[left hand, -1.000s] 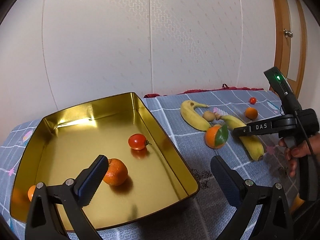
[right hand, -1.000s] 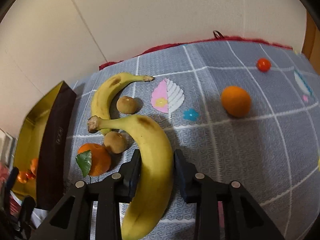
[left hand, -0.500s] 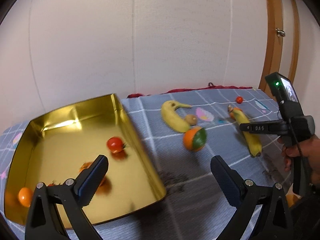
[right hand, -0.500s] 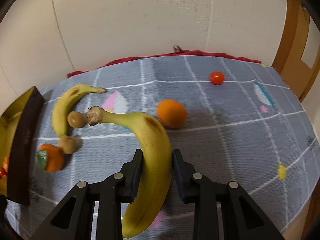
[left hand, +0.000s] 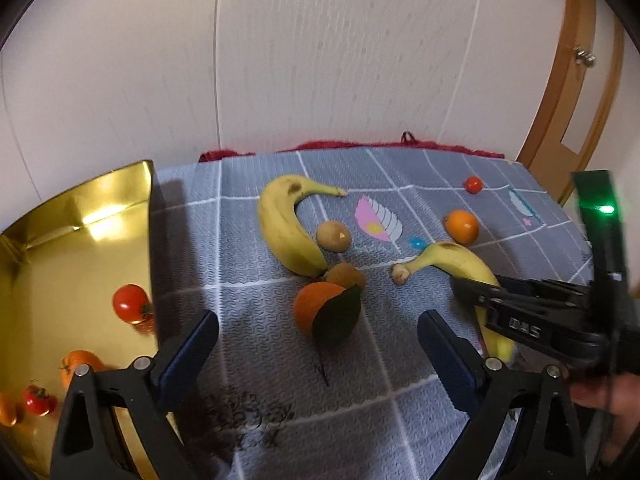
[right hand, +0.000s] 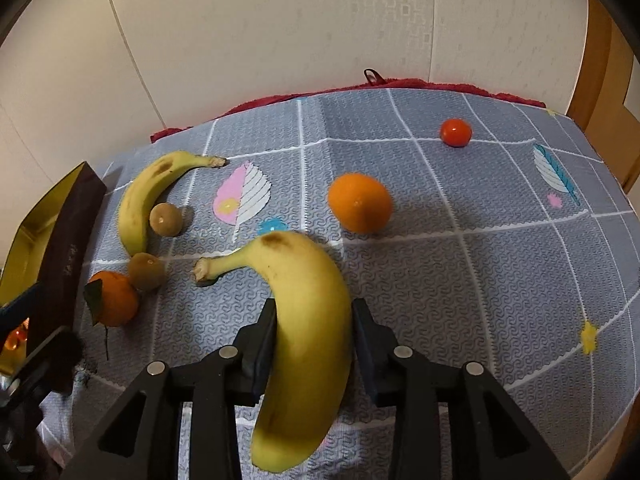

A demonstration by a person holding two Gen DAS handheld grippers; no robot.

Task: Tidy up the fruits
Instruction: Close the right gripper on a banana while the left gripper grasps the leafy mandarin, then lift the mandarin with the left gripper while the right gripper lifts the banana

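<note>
The right gripper (right hand: 312, 336) pinched the banana (right hand: 304, 320), its long axis running forward between the fingers. The tray (left hand: 80, 200) lay to their left. The left gripper (left hand: 318, 344) stood spread, empty.

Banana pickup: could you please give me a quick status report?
Right gripper shut on banana. Left gripper open, empty, over leafed tangerine. Gold tray far left; kiwis and tangerine lie between.

Left gripper (left hand: 318, 340) spread, right gripper (right hand: 312, 320) (lower) clamped

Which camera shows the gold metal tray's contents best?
Left wrist view: the gold metal tray is seen open, with tomatoes and an orange inside. Right wrist view shows only its dark outer wall edge-on, contents mostly hidden.
</note>
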